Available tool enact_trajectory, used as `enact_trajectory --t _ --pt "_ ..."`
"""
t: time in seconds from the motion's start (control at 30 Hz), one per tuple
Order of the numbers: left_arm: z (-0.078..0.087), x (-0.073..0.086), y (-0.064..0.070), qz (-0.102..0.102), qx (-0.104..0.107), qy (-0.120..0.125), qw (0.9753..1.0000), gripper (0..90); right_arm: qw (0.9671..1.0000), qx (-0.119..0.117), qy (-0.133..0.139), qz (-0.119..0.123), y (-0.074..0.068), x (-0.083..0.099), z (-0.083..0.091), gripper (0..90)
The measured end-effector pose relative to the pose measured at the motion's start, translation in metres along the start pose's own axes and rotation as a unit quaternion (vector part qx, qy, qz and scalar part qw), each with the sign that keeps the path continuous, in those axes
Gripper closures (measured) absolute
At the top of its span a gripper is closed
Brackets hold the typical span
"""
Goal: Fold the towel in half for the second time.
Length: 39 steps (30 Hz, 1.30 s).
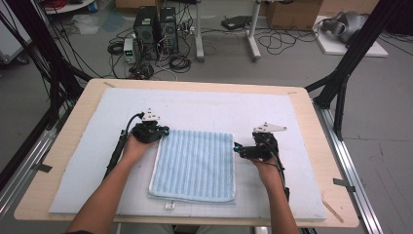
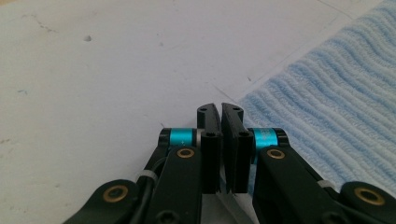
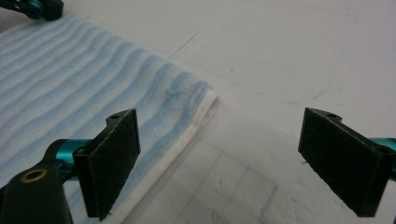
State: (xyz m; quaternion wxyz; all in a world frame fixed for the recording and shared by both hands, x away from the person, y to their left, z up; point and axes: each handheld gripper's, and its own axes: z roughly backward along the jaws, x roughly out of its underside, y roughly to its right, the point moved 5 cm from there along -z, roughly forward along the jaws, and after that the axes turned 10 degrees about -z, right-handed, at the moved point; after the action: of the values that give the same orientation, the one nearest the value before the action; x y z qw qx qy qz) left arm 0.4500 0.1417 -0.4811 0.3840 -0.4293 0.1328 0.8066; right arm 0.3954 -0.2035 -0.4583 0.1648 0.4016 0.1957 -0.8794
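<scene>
Towel, folded, light blue with ribbed stripes and a white edge (image 1: 194,165): we find it lying flat on the white padded mat (image 1: 87,161) that covers the pale wooden table (image 1: 73,122), roughly at the mat's centre and toward its near edge. A small white tag (image 1: 169,205) shows at the towel's near side.

Left gripper, black with teal fittings (image 1: 163,131): we place it at the towel's far left corner, held in the person's left hand (image 1: 136,146). In the left gripper view (image 2: 220,112) its jaws stand pressed together with only a hairline slit between them and nothing clamped; the towel's corner (image 2: 327,107) lies just to the right of the tips, and bare mat (image 2: 93,93) lies to the left.

Right gripper, black with teal fittings (image 1: 237,147): we place it just beside the towel's right edge, toward the far right corner, held in the person's right hand (image 1: 265,168). In the right gripper view (image 3: 219,163) its jaws stand wide apart and hold nothing; one pad (image 3: 114,161) hangs over the towel's white border (image 3: 140,116), the other over bare mat (image 3: 261,93). We cannot tell whether the pads touch the surface.

Floor beyond the table: two black computer towers (image 1: 156,31) with loose cables, and cardboard boxes (image 1: 292,13).
</scene>
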Motion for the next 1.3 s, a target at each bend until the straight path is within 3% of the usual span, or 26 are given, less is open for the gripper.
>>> enact_trajectory --t 0.13,0.33,0.57,0.6,0.63,0.7,0.8,0.9,1.0,1.17,1.3 --pt "0.001 0.001 -0.001 0.009 0.004 -0.002 1.0 86.0 0.9997 -0.004 -0.024 0.007 -0.003 -0.009 -0.019 19.9" --pt "0.001 0.001 -0.002 0.02 0.005 0.001 0.9998 86.0 0.999 -0.009 -0.041 0.014 -0.007 -0.021 -0.035 45.3" --pt "0.001 0.002 -0.003 0.03 0.011 0.002 0.9995 86.4 0.9968 -0.008 -0.078 0.013 -0.011 -0.014 -0.054 57.4" --pt "0.001 0.002 -0.003 0.03 0.012 0.002 0.9995 86.6 0.997 -0.006 -0.075 0.019 -0.012 -0.014 -0.054 63.0" --pt "0.001 0.002 -0.003 0.031 0.012 0.002 0.9994 86.7 0.9966 -0.017 -0.078 0.019 -0.013 -0.014 -0.054 74.0" --pt "0.001 0.002 -0.004 0.042 0.013 0.003 0.999 87.1 0.9956 -0.025 -0.083 0.038 -0.016 -0.015 -0.054 83.5" --pt "0.003 0.002 -0.007 0.074 0.01 0.011 0.9971 87.5 0.9955 -0.007 -0.082 0.047 -0.017 -0.019 -0.055 85.6" --pt "0.01 -0.006 -0.012 0.085 -0.002 0.04 0.9956 87.5 0.997 0.006 -0.062 0.045 -0.016 -0.027 -0.055 85.7" --pt "0.021 -0.019 -0.02 0.109 -0.008 0.091 0.9898 87.6 0.9981 0.016 -0.039 0.044 -0.016 -0.038 -0.054 85.7" --pt "0.033 -0.028 -0.027 0.122 -0.011 0.131 0.9837 87.5 0.9989 0.022 0.013 0.039 -0.019 -0.06 -0.048 85.5" --pt "0.037 -0.027 -0.026 0.119 -0.001 0.129 0.9844 87.4 0.9988 0.018 0.016 0.041 -0.022 -0.061 -0.047 85.1"
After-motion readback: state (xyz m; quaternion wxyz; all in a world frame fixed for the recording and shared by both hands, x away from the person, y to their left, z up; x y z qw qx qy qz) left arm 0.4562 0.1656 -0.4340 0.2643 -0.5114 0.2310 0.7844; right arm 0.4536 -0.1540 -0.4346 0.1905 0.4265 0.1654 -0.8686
